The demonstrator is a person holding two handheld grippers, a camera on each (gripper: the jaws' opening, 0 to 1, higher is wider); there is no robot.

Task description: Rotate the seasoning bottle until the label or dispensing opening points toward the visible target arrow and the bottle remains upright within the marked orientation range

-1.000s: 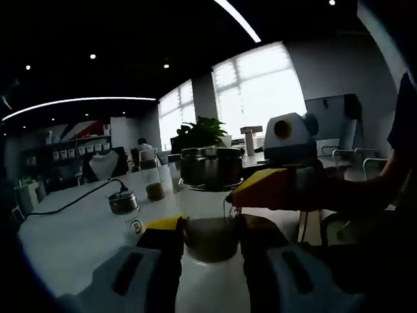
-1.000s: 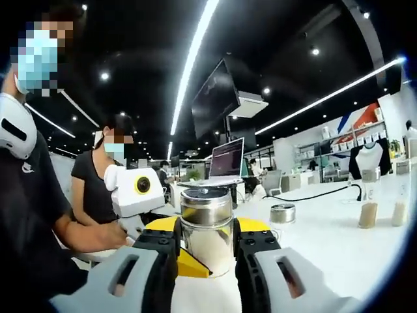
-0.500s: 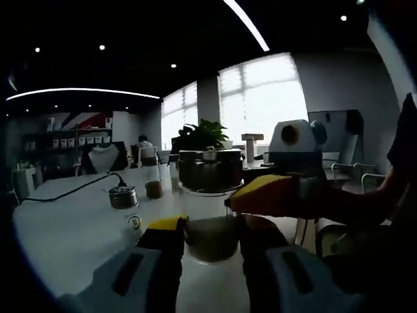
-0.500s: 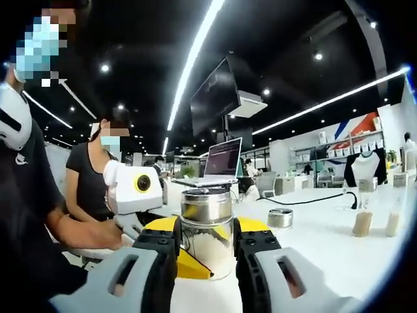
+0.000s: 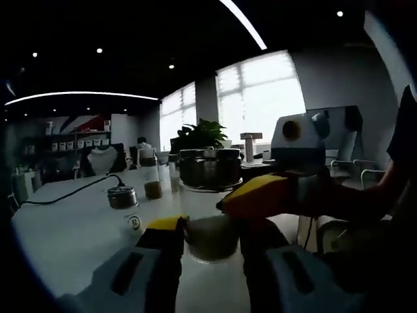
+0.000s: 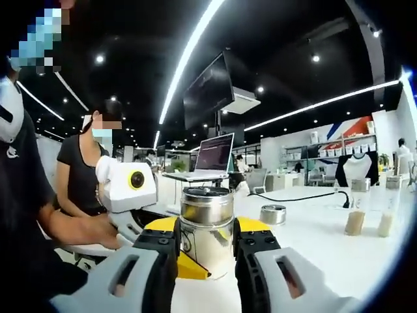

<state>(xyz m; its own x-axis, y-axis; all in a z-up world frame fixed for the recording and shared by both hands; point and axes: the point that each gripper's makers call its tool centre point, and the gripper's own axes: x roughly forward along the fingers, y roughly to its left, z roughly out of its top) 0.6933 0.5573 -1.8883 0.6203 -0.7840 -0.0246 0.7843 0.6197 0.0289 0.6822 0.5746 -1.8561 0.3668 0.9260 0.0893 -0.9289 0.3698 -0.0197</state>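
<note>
Both claws cover the seasoning bottle sides, hiding any label or opening.

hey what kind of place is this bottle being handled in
Probably an open office or showroom: a laptop on a stand, a hanging monitor, wall shelves and a long white table holding the seasoning bottle.

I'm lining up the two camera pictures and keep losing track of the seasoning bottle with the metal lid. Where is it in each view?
Left gripper view: the seasoning bottle stands at lower centre, between that view's own jaws, with the right gripper reaching in from the right.
Right gripper view: it stands at lower centre, between this view's jaws, metal lid uppermost.
Shared landmark: the black cable running across the white table.
</note>
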